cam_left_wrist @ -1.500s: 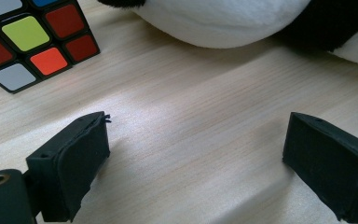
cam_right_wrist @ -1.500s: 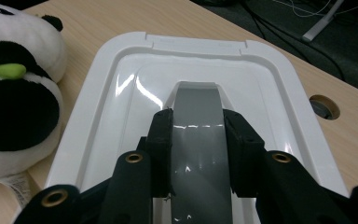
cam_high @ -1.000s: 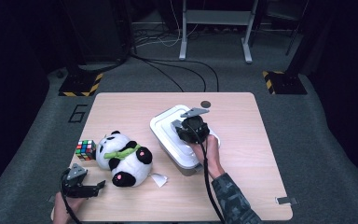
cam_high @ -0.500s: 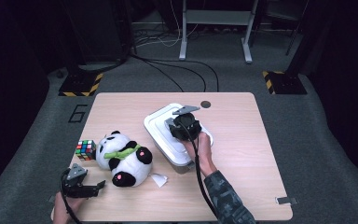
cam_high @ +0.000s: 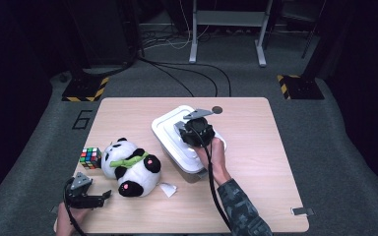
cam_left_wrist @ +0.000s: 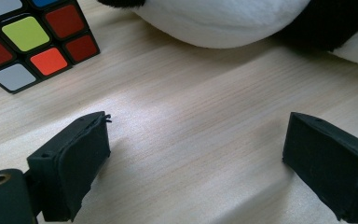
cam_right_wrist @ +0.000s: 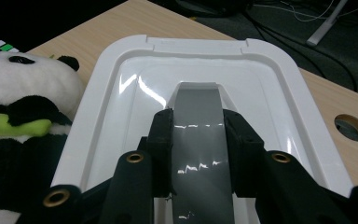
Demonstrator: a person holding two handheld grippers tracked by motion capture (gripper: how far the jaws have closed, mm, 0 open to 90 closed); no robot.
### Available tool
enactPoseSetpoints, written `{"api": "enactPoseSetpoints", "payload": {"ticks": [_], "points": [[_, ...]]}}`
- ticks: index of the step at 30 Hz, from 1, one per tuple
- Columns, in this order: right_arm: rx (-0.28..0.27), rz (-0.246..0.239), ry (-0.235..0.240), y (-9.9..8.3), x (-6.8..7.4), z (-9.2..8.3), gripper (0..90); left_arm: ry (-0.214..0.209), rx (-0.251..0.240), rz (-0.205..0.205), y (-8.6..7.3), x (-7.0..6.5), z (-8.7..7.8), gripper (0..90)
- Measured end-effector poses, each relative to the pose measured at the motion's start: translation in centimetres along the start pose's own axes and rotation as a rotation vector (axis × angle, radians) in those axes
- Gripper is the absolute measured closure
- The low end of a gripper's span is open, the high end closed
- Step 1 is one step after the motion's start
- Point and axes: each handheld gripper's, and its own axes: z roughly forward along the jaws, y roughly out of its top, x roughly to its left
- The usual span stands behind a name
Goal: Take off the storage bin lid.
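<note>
Right claw (cam_right_wrist: 193,140) clamped on grey handle (cam_right_wrist: 198,116); lidded white box (cam_high: 170,132) shifted toward tabletop centre, likely being repositioned; left claw (cam_left_wrist: 196,158) open, idle

Right tongs (cam_right_wrist: 193,140) clamped, left tongs (cam_left_wrist: 196,158) agape

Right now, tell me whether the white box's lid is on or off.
On. The lid sits flush on the white box, with the right hand-held gripper clamped on its grey handle.

Wooden table (cam_high: 256,147): box (cam_high: 170,132), panda (cam_high: 130,167), cube (cam_high: 90,158).
</note>
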Motion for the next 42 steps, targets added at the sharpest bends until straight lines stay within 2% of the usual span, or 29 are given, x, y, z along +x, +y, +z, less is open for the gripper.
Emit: {"api": "enactPoseSetpoints", "payload": {"ticks": [8,14,15,19,20,21,22,25,27,28,31,33,35,37,41,42], "points": [[-0.011,-0.001,-0.012,0.5,-0.5,-1.3,66.5,0.0,0.0,0.0,0.0,0.0,0.0,7.0],[-0.034,0.002,-0.021,0.6,-1.5,-2.7,66.5,0.0,0.0,0.001,0.0,0.0,0.0,6.9],[-0.039,0.02,-0.026,0.6,-1.5,-2.9,66.5,-0.001,0.0,0.001,0.0,0.0,0.0,6.9],[-0.044,0.006,-0.034,0.5,-2.3,-3.7,66.5,0.002,-0.001,0.002,0.0,0.0,0.0,6.9],[-0.05,0.026,-0.041,0.4,-2.6,-4.2,66.5,0.002,-0.001,0.002,0.0,0.0,0.0,6.9],[-0.05,0.026,-0.041,0.4,-2.6,-4.2,66.5,0.002,-0.001,0.002,0.0,0.0,0.0,7.0],[-0.06,0.025,-0.049,0.2,-3.2,-4.7,66.5,0.002,-0.003,0.002,0.0,0.0,0.0,7.1],[-0.06,0.033,-0.063,0.2,-3.6,-5.2,66.5,0.002,-0.002,0.002,0.0,0.0,0.0,7.0],[-0.063,0.026,-0.09,0.1,-4.4,-6.0,66.4,-0.008,0.009,0.008,0.0,0.0,-0.1,7.1],[-0.063,0.026,-0.09,0.1,-4.4,-6.0,66.4,-0.002,-0.002,0.005,0.0,-0.1,0.0,7.1],[-0.076,0.053,-0.103,-0.1,-5.3,-6.8,66.4,0.001,-0.006,0.004,0.0,-0.1,0.0,7.3],[-0.078,0.052,-0.124,-0.3,-6.2,-7.7,66.5,0.003,-0.007,0.003,0.0,-0.1,0.0,7.3],[-0.083,0.064,-0.131,-0.5,-6.5,-8.0,66.4,0.002,-0.005,0.002,0.0,-0.1,0.0,7.3],[-0.084,0.086,-0.149,-0.9,-7.5,-8.7,66.4,0.0,-0.005,-0.001,0.0,-0.1,0.1,7.2],[-0.084,0.1,-0.177,-1.5,-8.6,-9.5,66.4,-0.004,0.008,0.002,0.1,-0.1,0.0,7.2],[-0.084,0.1,-0.177,-1.5,-8.6,-9.5,66.4,0.002,-0.008,-0.002,0.0,-0.1,0.1,7.2]]}}
